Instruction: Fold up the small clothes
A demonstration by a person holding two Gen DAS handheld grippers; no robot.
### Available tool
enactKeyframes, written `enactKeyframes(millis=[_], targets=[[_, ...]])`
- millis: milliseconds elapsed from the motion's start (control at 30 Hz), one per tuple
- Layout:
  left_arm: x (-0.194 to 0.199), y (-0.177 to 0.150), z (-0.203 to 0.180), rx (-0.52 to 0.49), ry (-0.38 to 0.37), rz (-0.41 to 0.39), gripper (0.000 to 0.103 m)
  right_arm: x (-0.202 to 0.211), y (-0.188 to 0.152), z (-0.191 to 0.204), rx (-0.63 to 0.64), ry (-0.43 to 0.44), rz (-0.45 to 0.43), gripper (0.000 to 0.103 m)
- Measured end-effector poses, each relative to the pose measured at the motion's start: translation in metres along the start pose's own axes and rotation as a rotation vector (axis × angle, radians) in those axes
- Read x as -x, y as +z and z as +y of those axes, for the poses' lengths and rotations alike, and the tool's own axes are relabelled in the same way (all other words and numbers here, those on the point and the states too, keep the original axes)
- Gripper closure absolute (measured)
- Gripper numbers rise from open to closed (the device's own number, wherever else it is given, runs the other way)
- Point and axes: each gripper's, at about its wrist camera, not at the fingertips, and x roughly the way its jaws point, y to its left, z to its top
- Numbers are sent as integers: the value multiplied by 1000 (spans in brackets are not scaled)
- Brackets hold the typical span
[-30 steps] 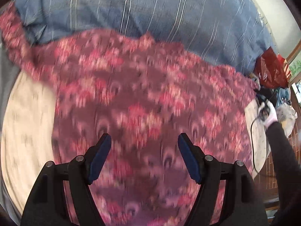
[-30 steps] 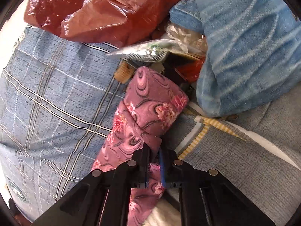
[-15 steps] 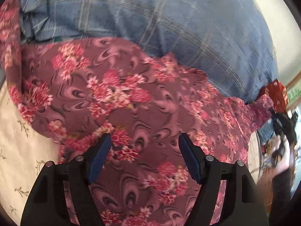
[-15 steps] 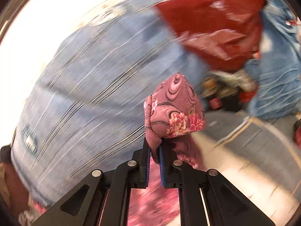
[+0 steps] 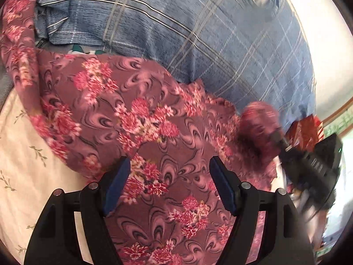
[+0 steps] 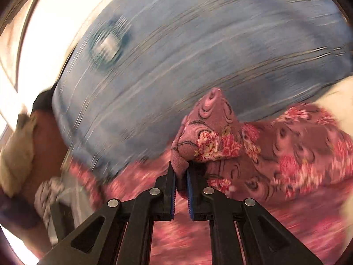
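blue plaid pillow (image 5: 198, 33) blocking ahead, cream sheet (image 5: 19, 154) open left

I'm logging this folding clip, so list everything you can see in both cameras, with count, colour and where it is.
floral cloth: one, maroon with pink flowers, spread over the bed under the left gripper; one bunched corner pinched by the right gripper.
pillow: one, blue with pale check lines, behind the cloth.
bedsheet: one, cream with small leaf sprigs, left of the cloth.
red bag: one, shiny red, far right edge, partly hidden.
left gripper: one, black with blue pads, open above the cloth, gripping nothing.
right gripper: one, black with blue pads, shut on the cloth corner; also seen blurred at the right of the left camera.
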Motion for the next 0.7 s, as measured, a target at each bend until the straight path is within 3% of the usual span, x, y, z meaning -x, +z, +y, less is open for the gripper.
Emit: enactKeyframes(millis=[133, 200, 300, 400, 433, 533, 600, 633, 667, 700], targets=[[6, 5, 12, 57, -53, -2, 29, -56, -50, 43, 29, 65, 161, 89], [3, 7, 15, 75, -85, 14, 29, -76, -70, 52, 34, 56, 238, 81], [-6, 6, 9, 70, -137, 46, 29, -83, -94, 60, 31, 80, 304, 78], [-17, 2, -3, 45, -185, 87, 25, -60, -106, 59, 84, 67, 292, 70], [-21, 0, -8, 31, -177, 97, 20, -48, -107, 55, 92, 63, 276, 68], [-37, -6, -16, 2, -116, 107, 21, -10, -105, 25, 53, 28, 224, 65], [-40, -8, -17, 16, -96, 69, 25, 16, -97, -7, -22, -21, 163, 65], [-39, -7, -18, 22, -95, 46, 40, 29, -90, -26, -68, -50, 123, 65], [-40, -6, -18, 21, -105, 39, 66, 40, -86, -43, -114, -77, 88, 65], [-42, -5, -19, 18, -110, 43, 78, 49, -81, -60, -167, -100, 54, 65]])
